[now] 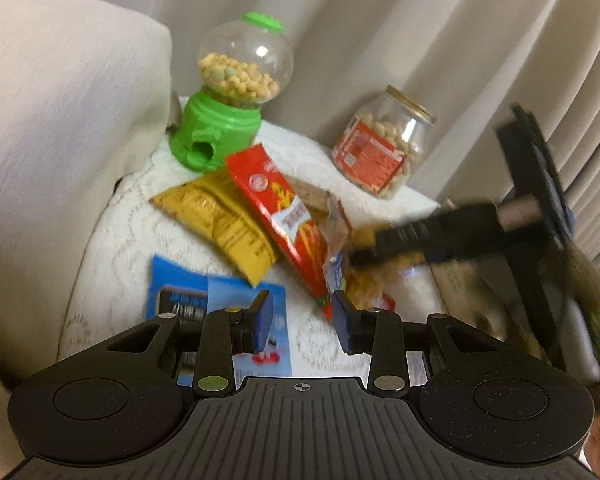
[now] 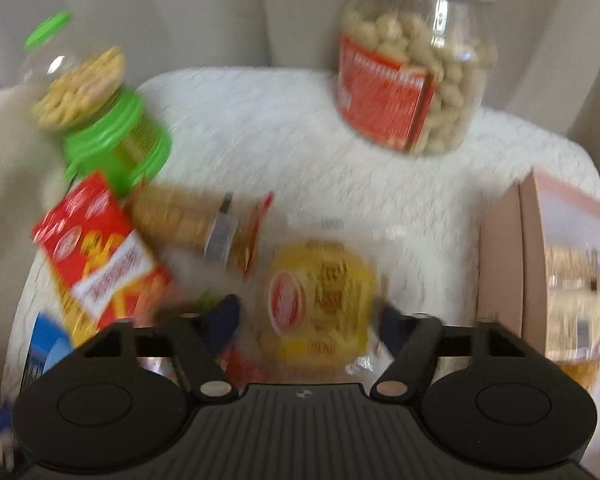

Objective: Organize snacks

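Pale curtains hang behind a white cloth spread over a small table. At its back stand a green dispenser of pale sweets and a peanut jar. Nearer lie a mustard bag, a red packet overlapping it, and a blue packet. The left gripper hovers part-open and empty above the cloth. The right gripper straddles a yellow packet; blur hides whether its pads touch. A pink box stands to its right.
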Available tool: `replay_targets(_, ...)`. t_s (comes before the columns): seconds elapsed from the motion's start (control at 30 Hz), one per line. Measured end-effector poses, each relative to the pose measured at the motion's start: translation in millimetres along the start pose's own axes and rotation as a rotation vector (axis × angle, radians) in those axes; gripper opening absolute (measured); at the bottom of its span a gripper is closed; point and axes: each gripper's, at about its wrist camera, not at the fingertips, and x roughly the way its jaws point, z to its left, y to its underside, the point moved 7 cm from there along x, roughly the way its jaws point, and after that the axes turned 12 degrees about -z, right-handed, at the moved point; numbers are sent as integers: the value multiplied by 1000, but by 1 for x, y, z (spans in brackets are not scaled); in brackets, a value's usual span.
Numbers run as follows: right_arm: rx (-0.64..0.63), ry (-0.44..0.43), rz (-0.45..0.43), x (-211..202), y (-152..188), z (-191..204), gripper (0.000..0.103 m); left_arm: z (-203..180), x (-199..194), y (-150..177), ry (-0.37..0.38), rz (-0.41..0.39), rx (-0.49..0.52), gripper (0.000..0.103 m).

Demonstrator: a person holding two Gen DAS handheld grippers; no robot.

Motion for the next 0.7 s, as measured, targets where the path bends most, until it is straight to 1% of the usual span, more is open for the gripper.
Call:
replay_targets(0.03, -6, 0, 0, -5, 5, 1, 62, -1, 4, -4, 3, -9, 3, 37)
replay_targets(0.13, -7, -44, 18, -21, 22, 5, 58, -3, 10, -19, 5, -50, 0, 37)
replay_targets(0.2, -6, -61, 24, -32, 33, 8, 56, -3, 7, -30, 3, -86, -15, 37)
replay_targets(0.3, -15, -98, 32, -47, 49, 12, 55, -6, 0, -36, 12, -110, -15, 37)
replay_targets(0.37, -22, -130, 39, -56, 61, 16, 54, -11, 1, -33, 28, -85, 14, 37)
replay_targets(0.47, -37, -150, 38, -70, 80, 21, 54, -20, 15, -23, 61, -18, 63, 37)
replay_targets(0.57, -42, -158, 23, -83, 96, 20, 54, -26, 26, -11, 36, 35, 100, 37)
replay_targets(0.7, -7, -171, 8, -100, 115, 4, 54, -32, 38, -2, 18, 56, 125, 37)
